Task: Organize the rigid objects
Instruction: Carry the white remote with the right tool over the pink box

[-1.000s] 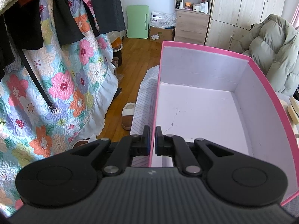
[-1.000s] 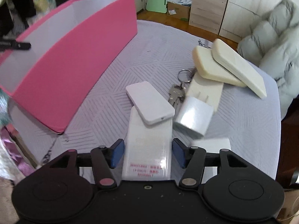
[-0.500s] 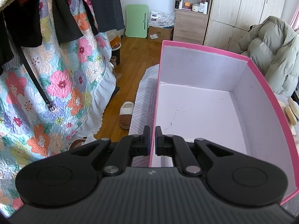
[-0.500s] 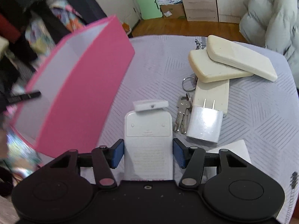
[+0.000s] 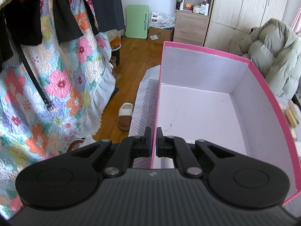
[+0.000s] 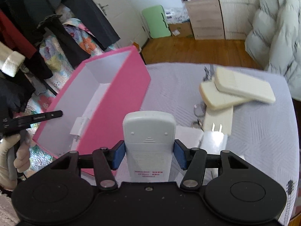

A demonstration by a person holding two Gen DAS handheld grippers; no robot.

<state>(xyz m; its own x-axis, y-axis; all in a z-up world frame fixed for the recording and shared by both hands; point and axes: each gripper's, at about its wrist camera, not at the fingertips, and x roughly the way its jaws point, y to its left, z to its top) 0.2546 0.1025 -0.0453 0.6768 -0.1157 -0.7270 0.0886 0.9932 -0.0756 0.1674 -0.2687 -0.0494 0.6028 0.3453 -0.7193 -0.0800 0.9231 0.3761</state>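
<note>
My right gripper (image 6: 149, 155) is shut on a white remote control (image 6: 149, 137), back side up, held above the table beside the pink box (image 6: 120, 101). My left gripper (image 5: 153, 141) is shut on the near left wall of the pink box (image 5: 263, 86), which is white inside. It also shows at the left of the right wrist view (image 6: 37, 117). Two cream slabs (image 6: 242, 86), a white charger plug (image 6: 214, 141), keys (image 6: 198, 113) and a flat white item (image 6: 190, 133) lie on the table to the right.
The table carries a pale patterned cloth (image 6: 188, 79). A floral quilt (image 5: 47, 86) and dark clothes hang at the left. A slipper (image 5: 125, 115) lies on the wood floor. A puffy coat (image 5: 272, 56) sits at the right, cabinets behind.
My right gripper has lifted the remote off the table and swung it toward the pink box. The small white item slid off the remote. My left gripper stays clamped on the box wall.
</note>
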